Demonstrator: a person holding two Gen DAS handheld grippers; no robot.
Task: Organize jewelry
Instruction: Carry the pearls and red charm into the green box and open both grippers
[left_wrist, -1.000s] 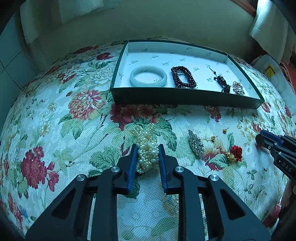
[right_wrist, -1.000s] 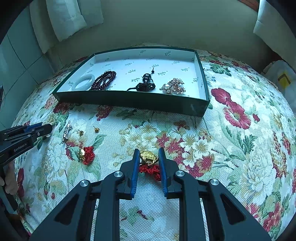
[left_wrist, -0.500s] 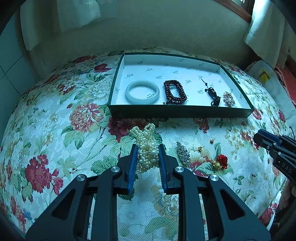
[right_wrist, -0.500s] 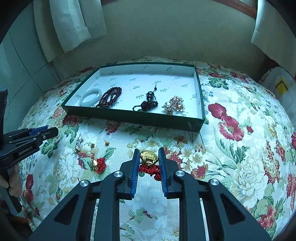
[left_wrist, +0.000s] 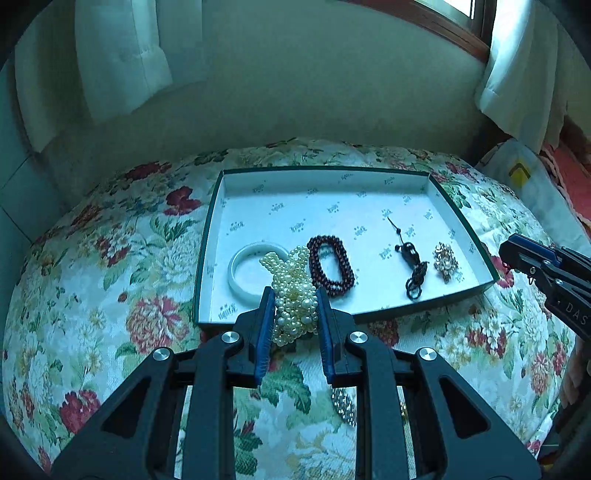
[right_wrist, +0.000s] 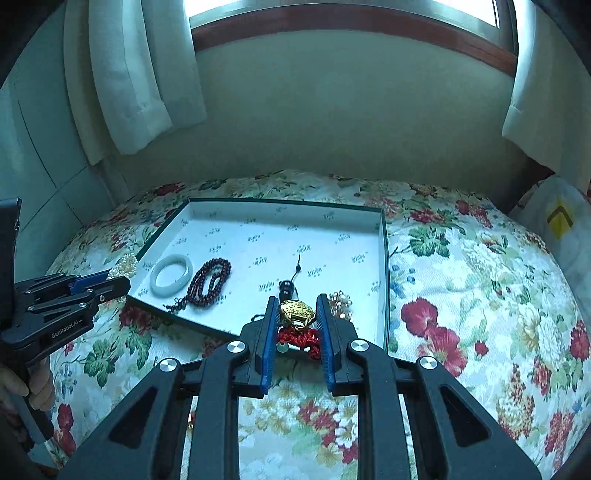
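My left gripper (left_wrist: 294, 308) is shut on a bunch of white pearl strands (left_wrist: 293, 295), held in the air over the near rim of a green box with a white lining (left_wrist: 332, 206). In the box lie a pale jade bangle (left_wrist: 243, 271), a dark red bead bracelet (left_wrist: 331, 266), a black corded pendant (left_wrist: 410, 264) and a pearl brooch (left_wrist: 446, 261). My right gripper (right_wrist: 297, 315) is shut on a gold charm with a red knotted tassel (right_wrist: 297, 314), held above the box's near right corner (right_wrist: 382, 295).
The box sits on a floral cloth (right_wrist: 480, 295) over a round surface. A sparkly brooch (left_wrist: 343, 404) lies on the cloth under my left gripper. Curtains (right_wrist: 136, 74) and a wall stand behind. A white bag (left_wrist: 532, 184) sits at the right.
Both grippers have risen and moved toward the box with their loads. The pearls have left the cloth and now hang over the box's near rim.
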